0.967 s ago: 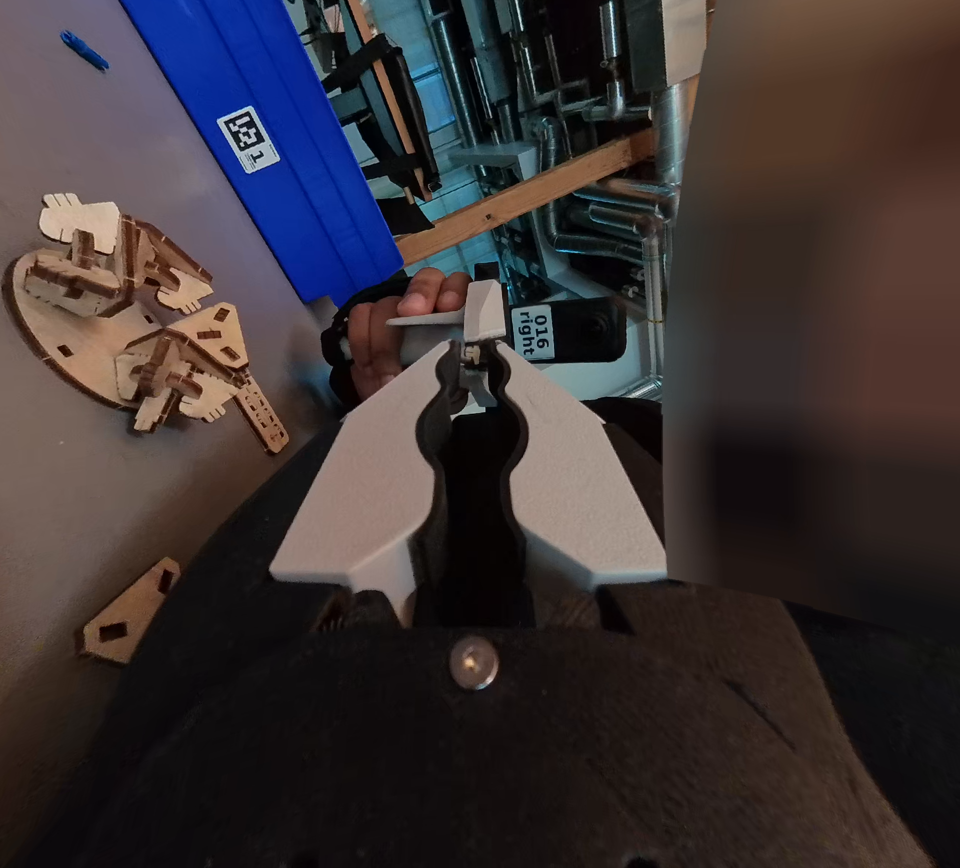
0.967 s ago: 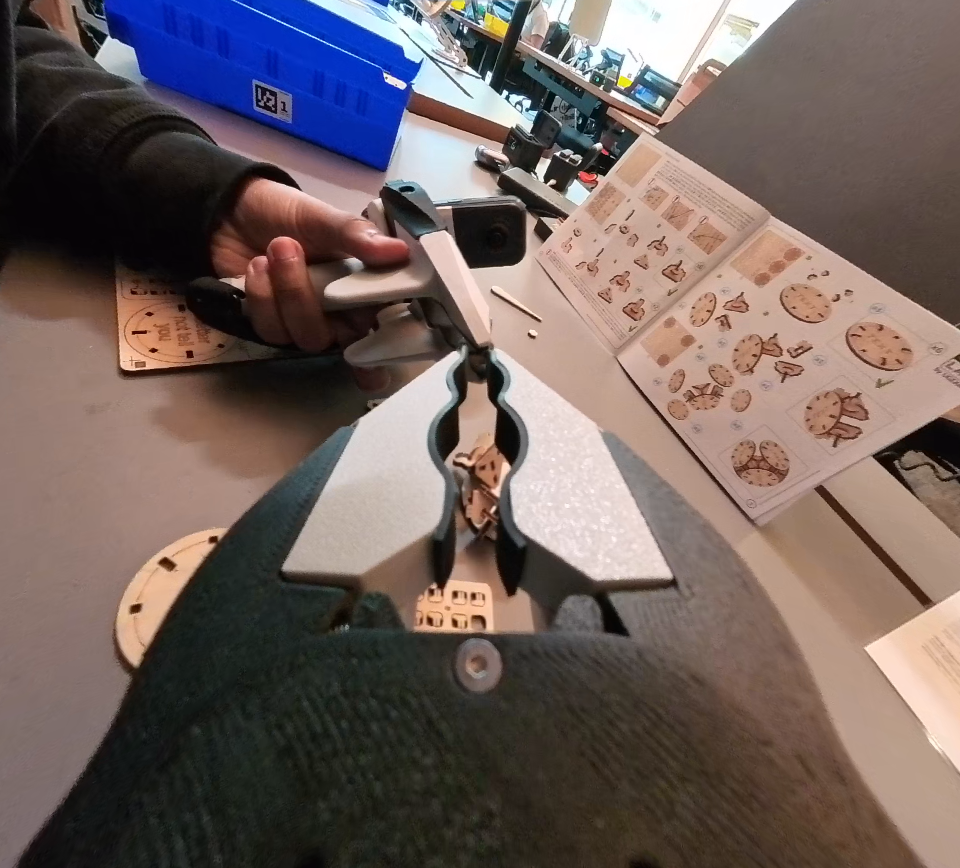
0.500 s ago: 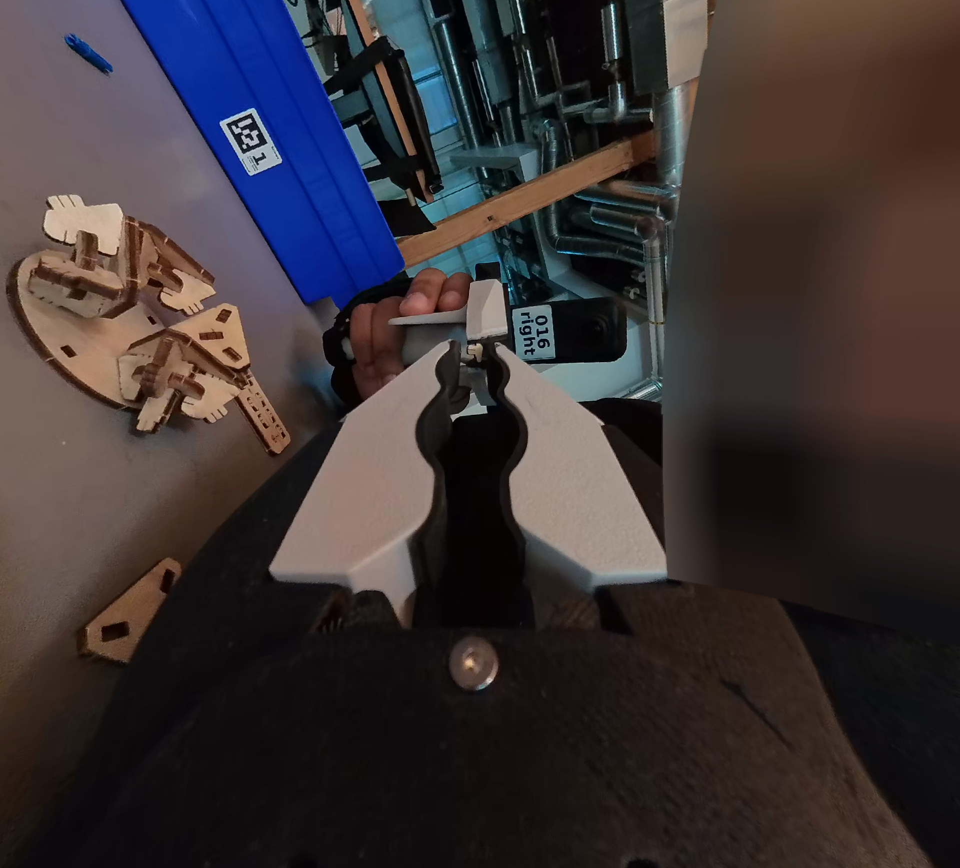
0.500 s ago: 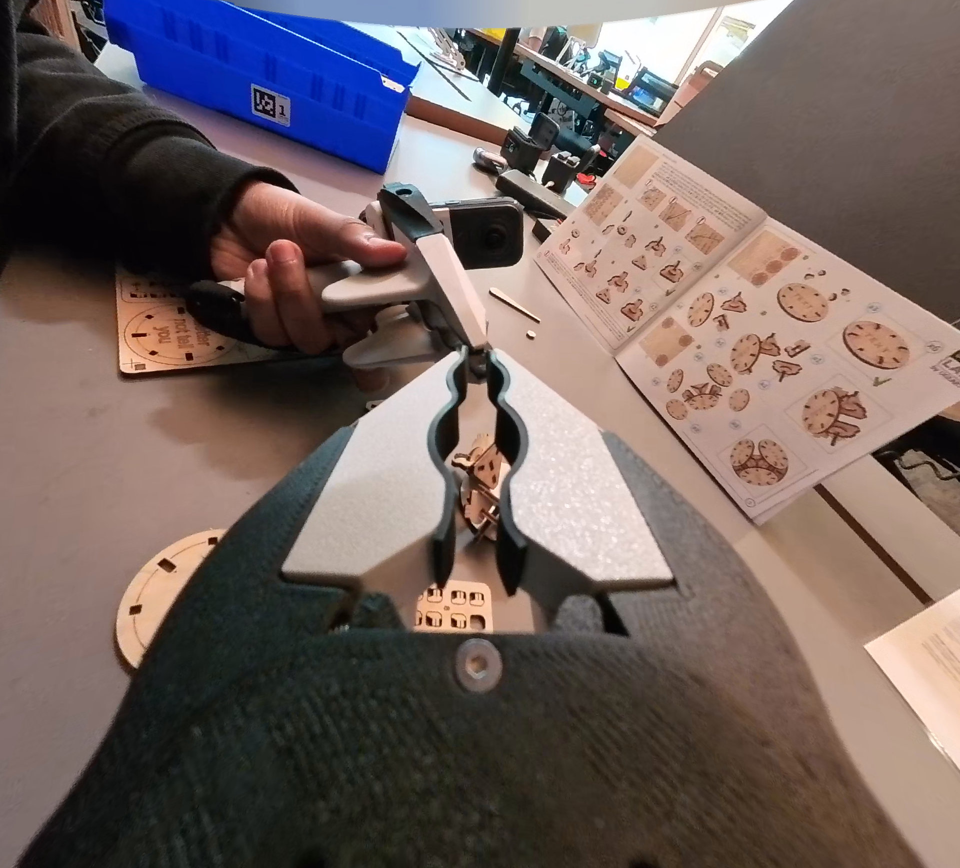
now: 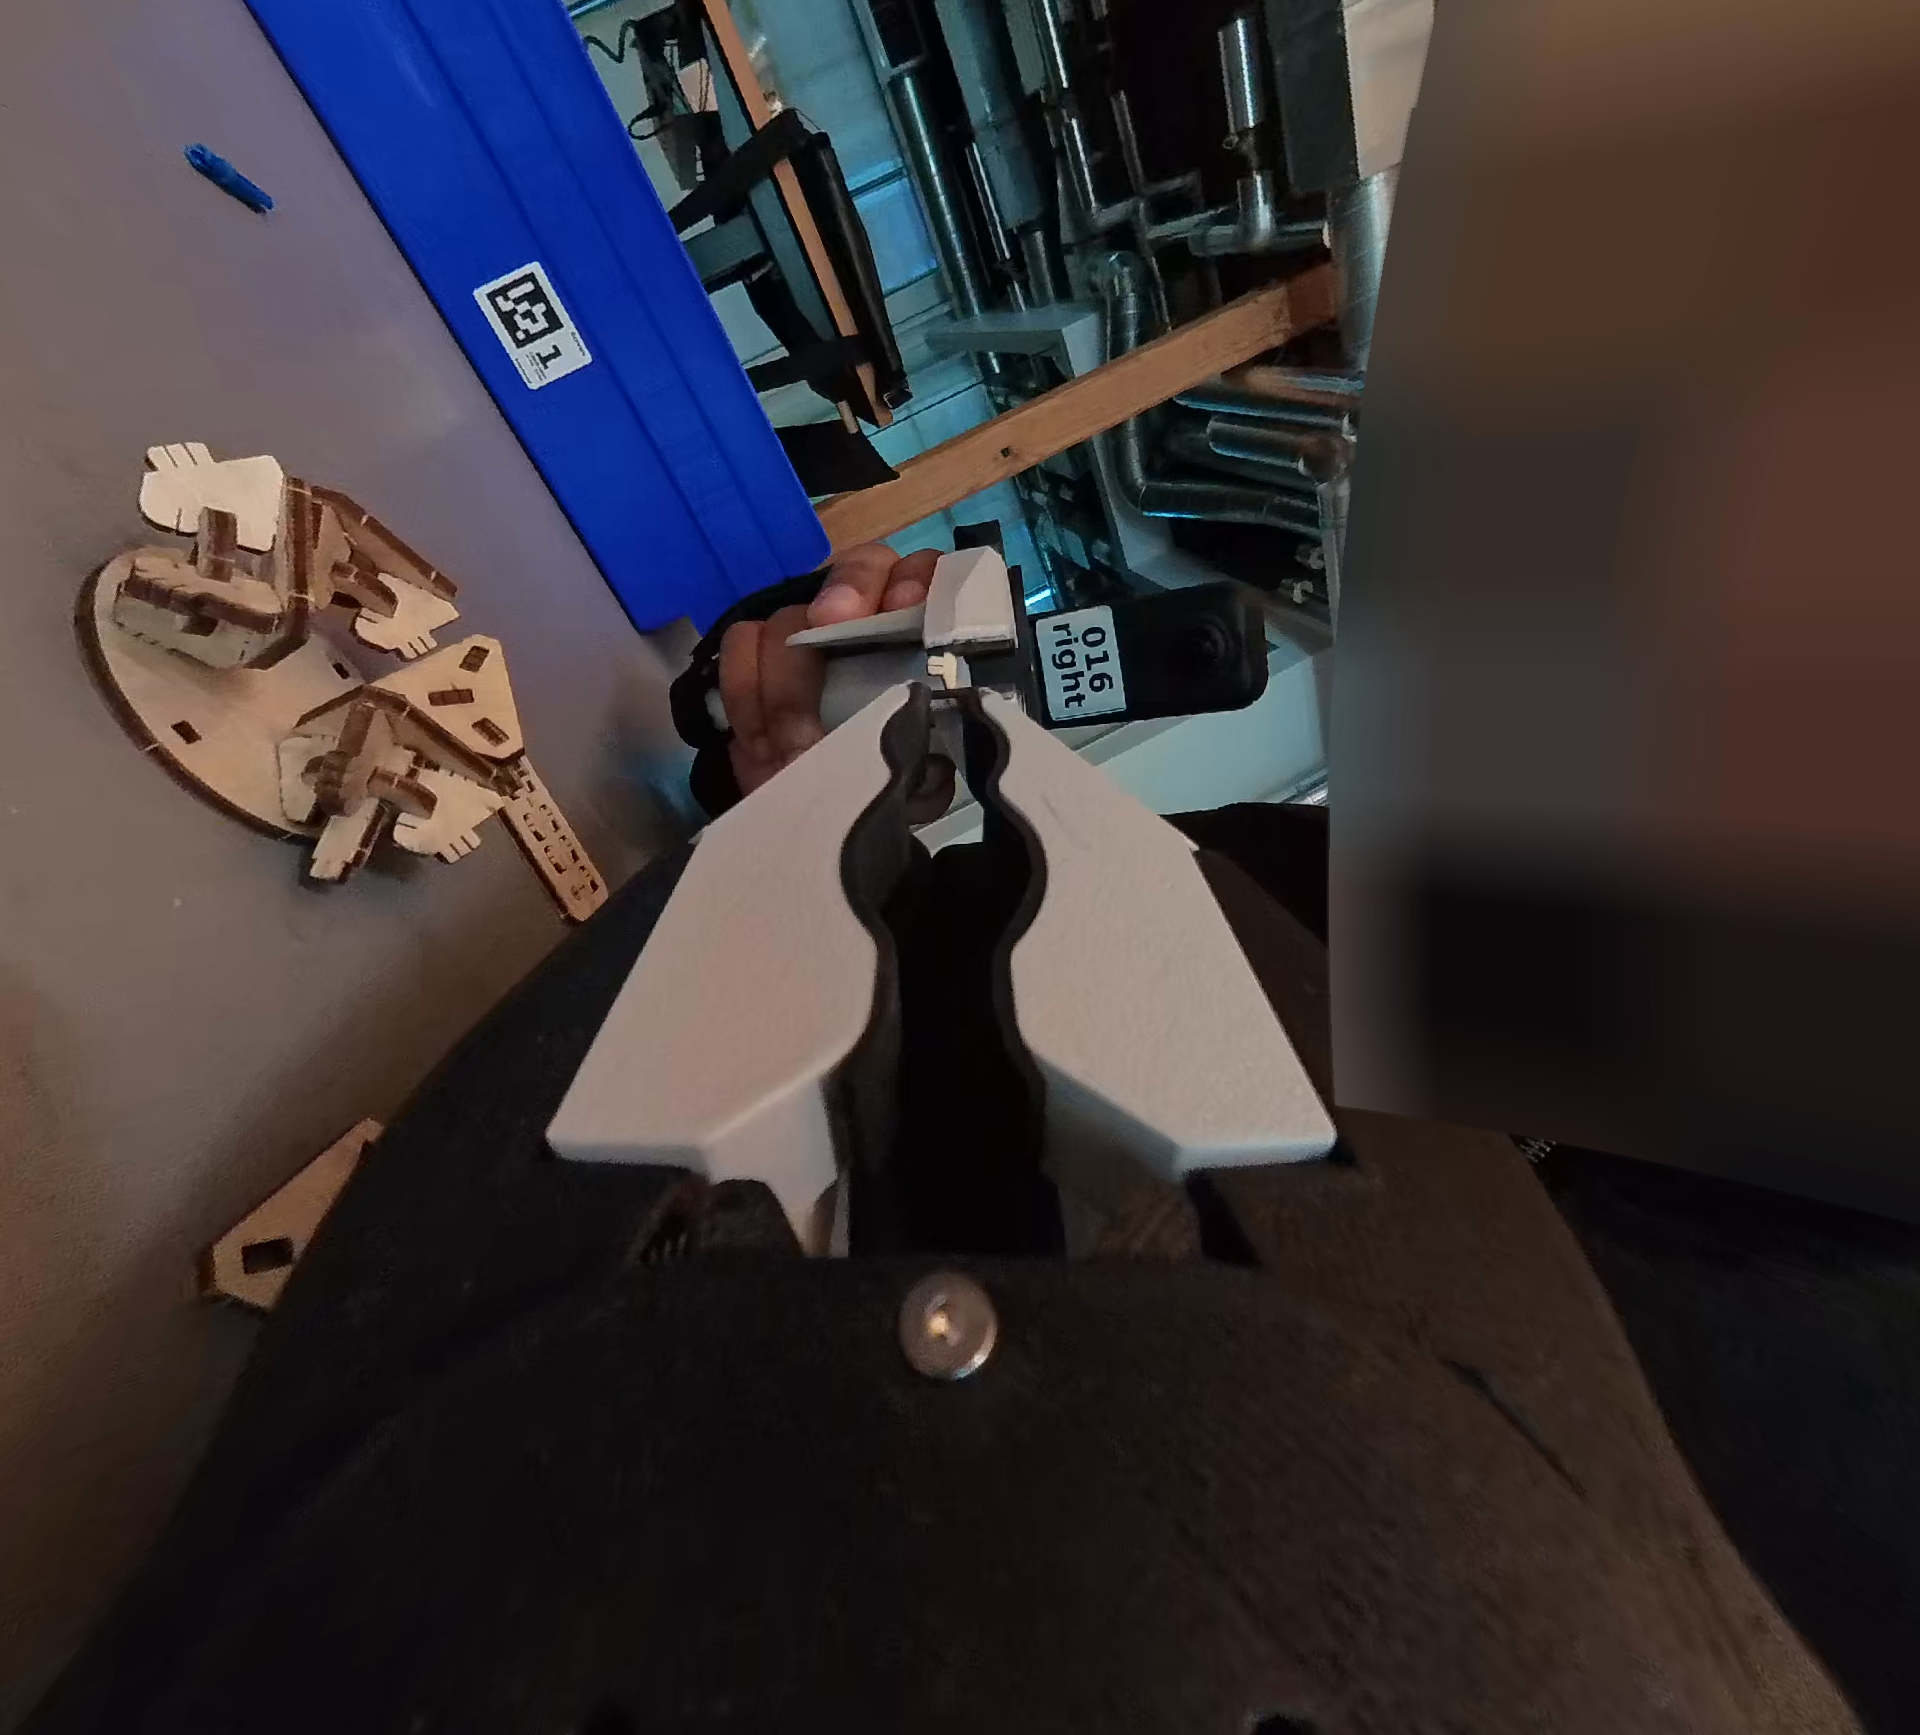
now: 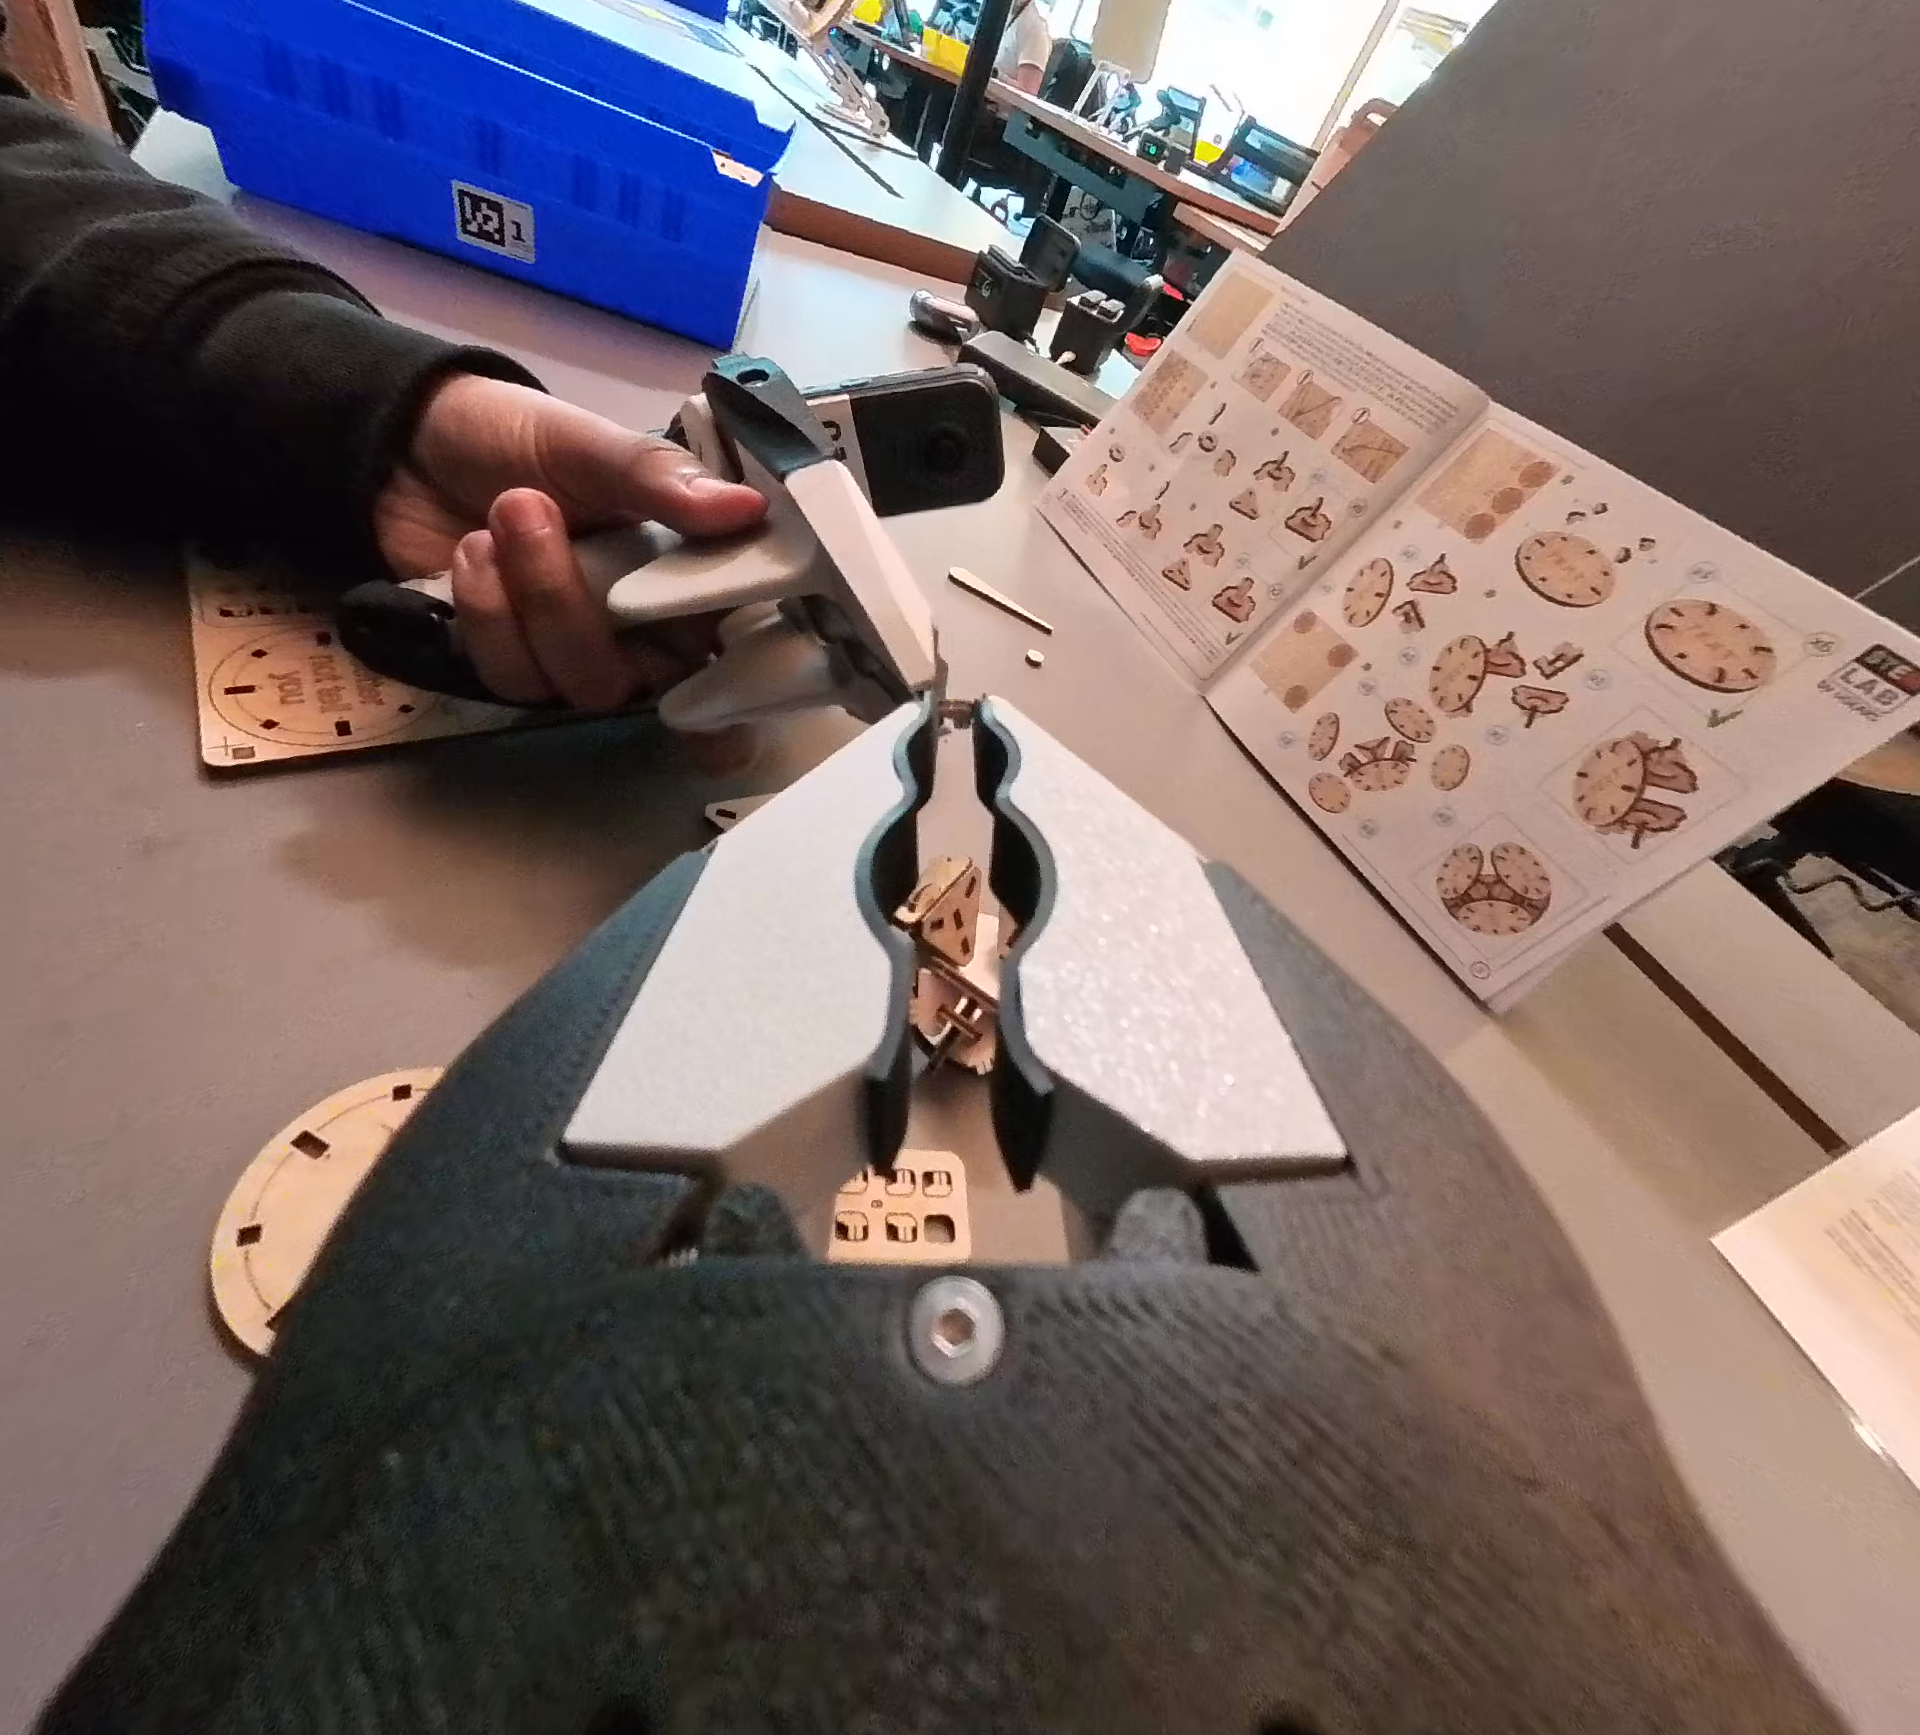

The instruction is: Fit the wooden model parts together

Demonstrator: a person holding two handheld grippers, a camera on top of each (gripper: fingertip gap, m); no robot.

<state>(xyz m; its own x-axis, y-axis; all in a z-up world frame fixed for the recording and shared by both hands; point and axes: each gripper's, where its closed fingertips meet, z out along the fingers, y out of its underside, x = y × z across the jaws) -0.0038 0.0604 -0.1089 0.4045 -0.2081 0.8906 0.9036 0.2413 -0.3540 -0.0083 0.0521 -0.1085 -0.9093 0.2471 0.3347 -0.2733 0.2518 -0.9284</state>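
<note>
Each wrist camera looks closely along its claw (facing the other), sharing the blue bin (image 5: 540, 251).

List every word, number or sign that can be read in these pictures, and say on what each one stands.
I do not copy writing out; these things bear it:
Blue bin: white sticker with a square code and a digit, legible.
Black camera: white label, legible.
Wooden sheet: engraved words, partly covered.
Booklet: a corner logo; the small print is unreadable.
Paper: too small to read.

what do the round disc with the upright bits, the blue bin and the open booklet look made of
Round disc assembly: thin plywood, matte, dark burnt-looking edges suggesting laser cutting. Blue bin: likely moulded plastic, smooth with slight sheen. Booklet: printed paper, creased at the fold.
</note>
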